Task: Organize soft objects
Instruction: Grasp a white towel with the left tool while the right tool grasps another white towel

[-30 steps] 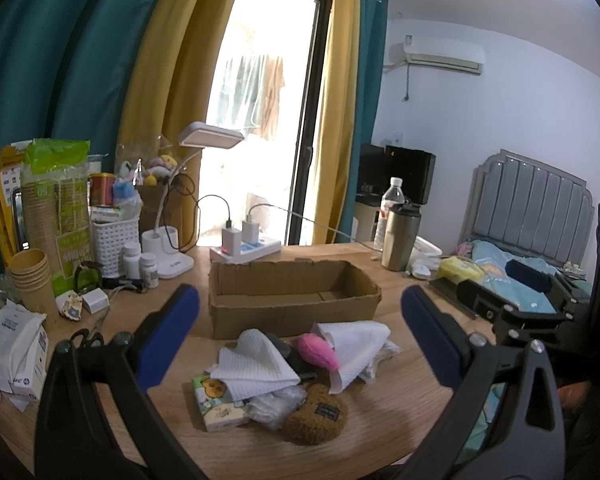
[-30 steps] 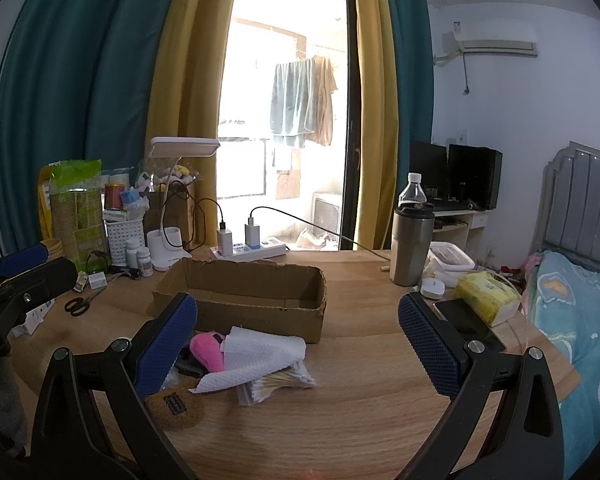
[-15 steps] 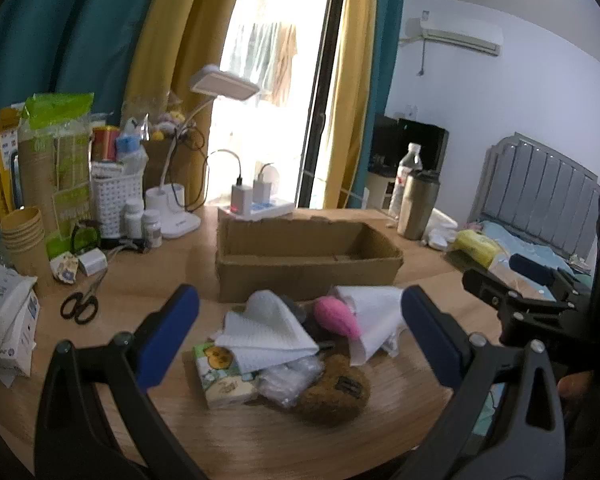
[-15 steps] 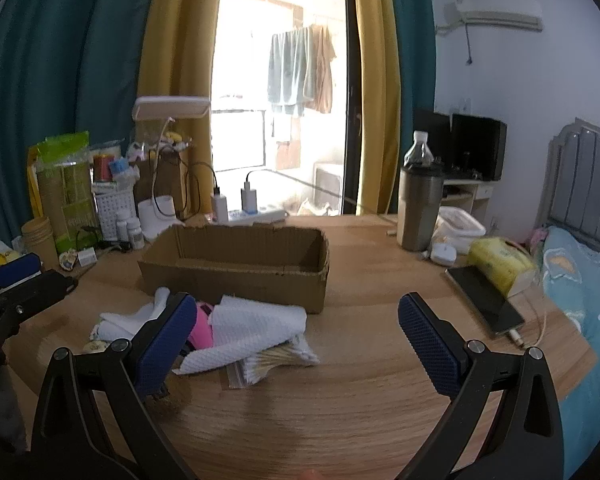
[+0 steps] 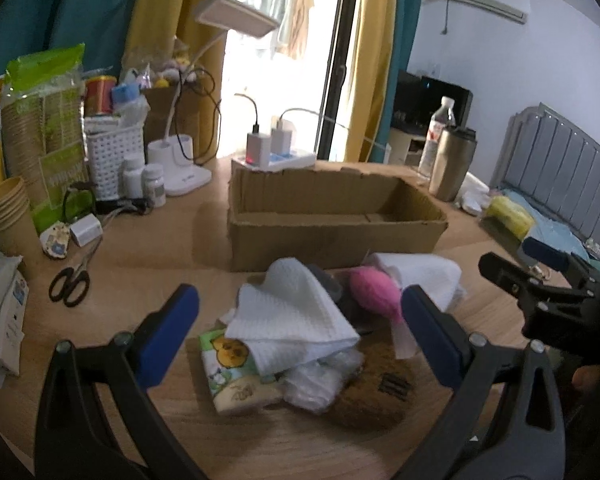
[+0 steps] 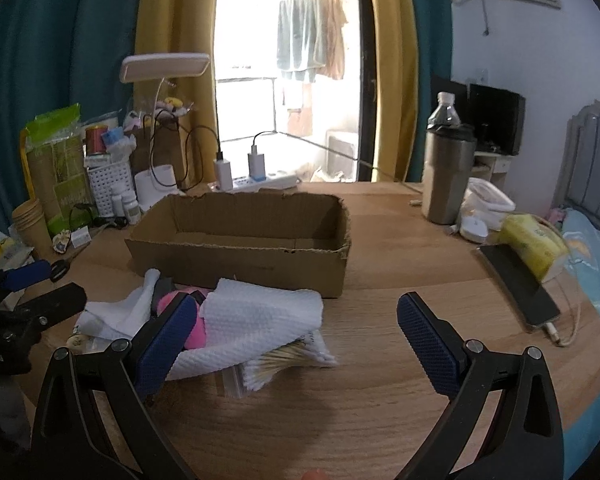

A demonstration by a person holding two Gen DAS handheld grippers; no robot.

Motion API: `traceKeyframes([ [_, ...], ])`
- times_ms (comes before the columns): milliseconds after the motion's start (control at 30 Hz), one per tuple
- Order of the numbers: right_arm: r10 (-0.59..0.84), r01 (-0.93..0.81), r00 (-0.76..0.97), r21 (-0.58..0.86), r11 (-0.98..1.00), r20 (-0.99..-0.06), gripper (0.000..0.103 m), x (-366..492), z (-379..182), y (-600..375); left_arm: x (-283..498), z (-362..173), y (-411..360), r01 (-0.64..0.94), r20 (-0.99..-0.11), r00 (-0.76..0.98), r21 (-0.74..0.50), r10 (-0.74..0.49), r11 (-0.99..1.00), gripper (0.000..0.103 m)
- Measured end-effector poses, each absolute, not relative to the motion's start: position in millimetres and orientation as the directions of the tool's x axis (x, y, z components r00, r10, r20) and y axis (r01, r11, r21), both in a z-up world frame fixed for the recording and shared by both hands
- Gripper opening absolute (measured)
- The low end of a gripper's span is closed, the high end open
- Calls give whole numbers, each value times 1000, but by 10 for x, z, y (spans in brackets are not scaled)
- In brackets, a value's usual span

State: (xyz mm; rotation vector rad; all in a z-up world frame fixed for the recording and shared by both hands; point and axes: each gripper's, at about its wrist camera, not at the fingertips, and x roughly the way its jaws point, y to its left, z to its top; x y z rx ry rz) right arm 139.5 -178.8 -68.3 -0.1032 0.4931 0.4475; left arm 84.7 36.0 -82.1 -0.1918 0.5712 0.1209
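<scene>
A pile of soft things lies in front of an empty cardboard box (image 5: pixel 332 236) (image 6: pixel 240 256). It holds a white waffle cloth (image 5: pixel 296 320), a second white cloth (image 5: pixel 424 276) (image 6: pixel 256 316), a pink plush (image 5: pixel 374 290) (image 6: pixel 198 334), a brown plush (image 5: pixel 376 392), a cartoon tissue pack (image 5: pixel 232 372) and a bag of cotton swabs (image 6: pixel 280 362). My left gripper (image 5: pixel 300 336) is open and hangs just above the pile, straddling the waffle cloth. My right gripper (image 6: pixel 296 340) is open over the pile's right side, with nothing between its fingers.
Scissors (image 5: pixel 70 284), paper cups (image 5: pixel 8 216), a white basket (image 5: pixel 112 160), pill bottles and a desk lamp (image 5: pixel 188 172) crowd the left of the table. A power strip (image 6: pixel 260 180) lies behind the box. A steel tumbler (image 6: pixel 446 176), phone (image 6: pixel 518 284) and yellow tissue pack (image 6: pixel 536 248) stand right.
Both grippers have moved forward and down toward the pile, which now looks larger and closer. Both stay open. Nothing on the table has moved.
</scene>
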Motion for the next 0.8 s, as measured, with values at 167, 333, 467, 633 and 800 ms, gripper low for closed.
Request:
traceKeyframes([
  [167,415,-476,749,17,879,-516,97,1553,-779,-1682,1062,-956,419,-182,-614,787,-143,57,973,101],
  [333,437,-514,704,22,857,-559,96,1696,-885,-1553,1223,-1075,453,-190,-666,744,-128,58,974,89],
  [467,446,-532,681,27,846,-581,95,1782,-947,-1486,1314,-1173,452,-193,-707,705,-119,53,974,81],
  [633,460,-547,654,44,836,-601,81,1869,-999,-1442,1373,-1254,446,-182,-742,669,-123,31,976,68],
  [800,472,-572,622,49,819,-624,66,1911,-1061,-1383,1394,-1258,407,-156,-751,660,-125,9,980,45],
])
